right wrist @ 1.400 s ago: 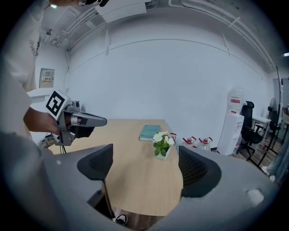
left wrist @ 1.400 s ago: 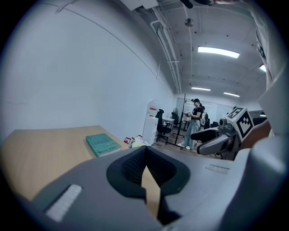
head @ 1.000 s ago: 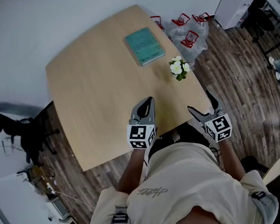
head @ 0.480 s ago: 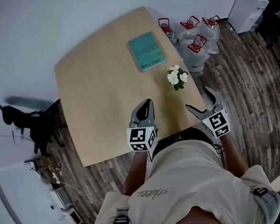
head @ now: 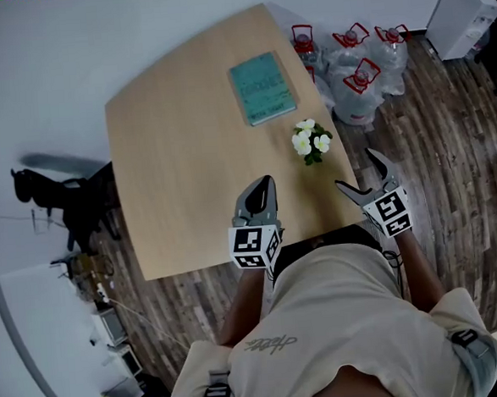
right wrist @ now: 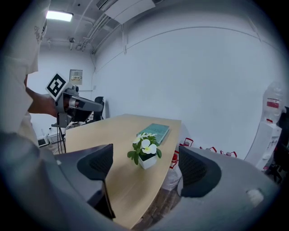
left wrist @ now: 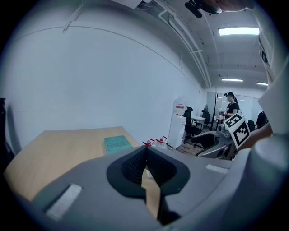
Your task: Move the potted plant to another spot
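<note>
A plant (head: 311, 141) in a white pot stands near the right edge of the table (head: 169, 156), closer to the person than a teal book (head: 262, 86). The right gripper (head: 357, 170) hovers short of the plant, fingers spread wide and empty. The left gripper (head: 263, 184) hangs over the table's near edge, fingers closed on nothing.

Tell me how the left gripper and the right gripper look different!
The left gripper is shut; the right gripper is open. The right gripper faces the potted plant, not touching it; the left gripper hangs over the table. Both hold nothing.
</note>
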